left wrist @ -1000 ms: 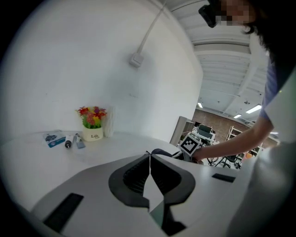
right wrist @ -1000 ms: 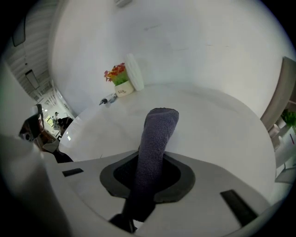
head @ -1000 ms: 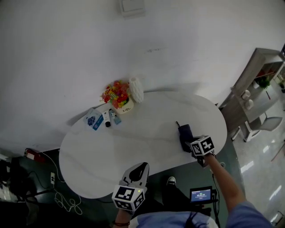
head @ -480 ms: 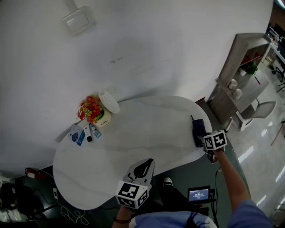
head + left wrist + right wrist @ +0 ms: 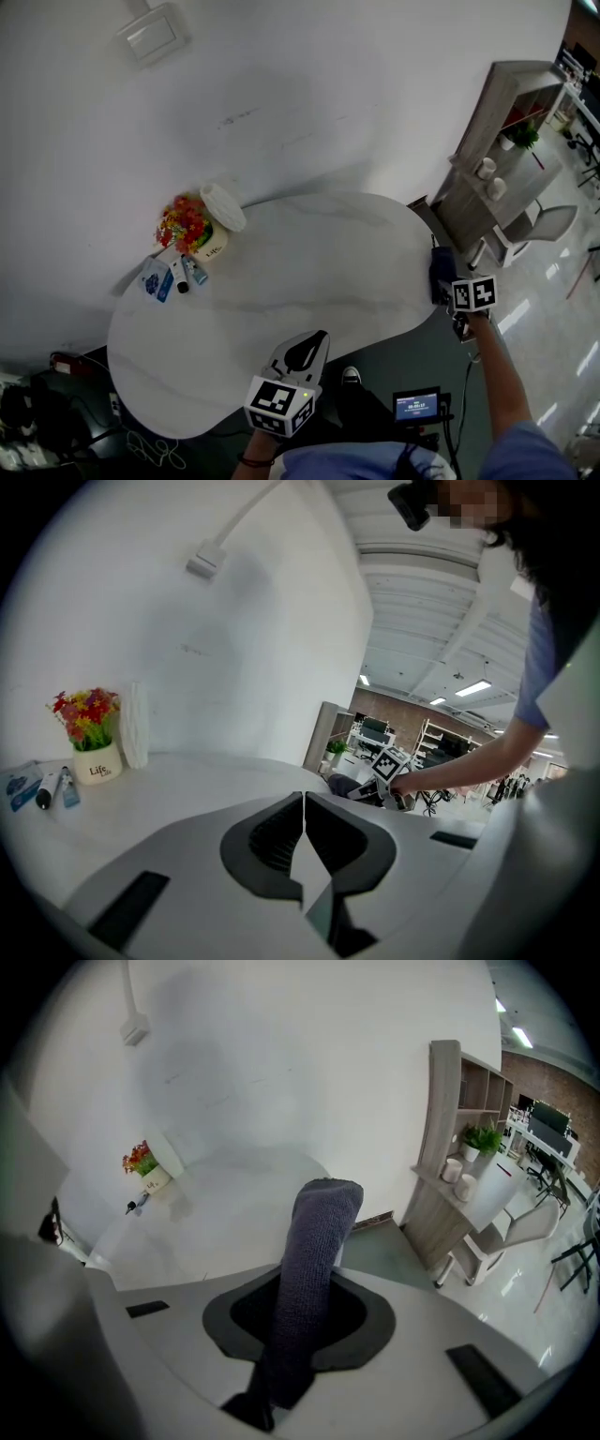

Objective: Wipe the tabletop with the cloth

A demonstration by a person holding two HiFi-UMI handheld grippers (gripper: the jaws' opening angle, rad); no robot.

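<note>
From the head view, a big white table (image 5: 300, 262) with round ends stands by a white wall. The left gripper (image 5: 305, 349) is at the near edge of the table, close to the person. The right gripper (image 5: 459, 289) is out at the table's right end, and it holds a dark cloth (image 5: 439, 265). The cloth is right at the table's edge; I cannot tell if it touches the top. At the far left of the table there is a pot of bright flowers (image 5: 183, 225), a white vase (image 5: 223, 206) just beside it, and some small tubes (image 5: 169, 277) lying near them. A wooden shelf (image 5: 497, 141) stands off to the right.

In the left gripper view, the left gripper (image 5: 303, 817) has its two jaws pressed together with nothing between them. The flowers (image 5: 86, 719) are far off on the left of the table (image 5: 187, 780).

In the right gripper view, the right gripper (image 5: 300, 1312) squeezes the grey cloth (image 5: 317, 1241), which sticks out long past the jaws. The table (image 5: 234, 1204) lies behind it, with the shelf (image 5: 450, 1147) at the right.
</note>
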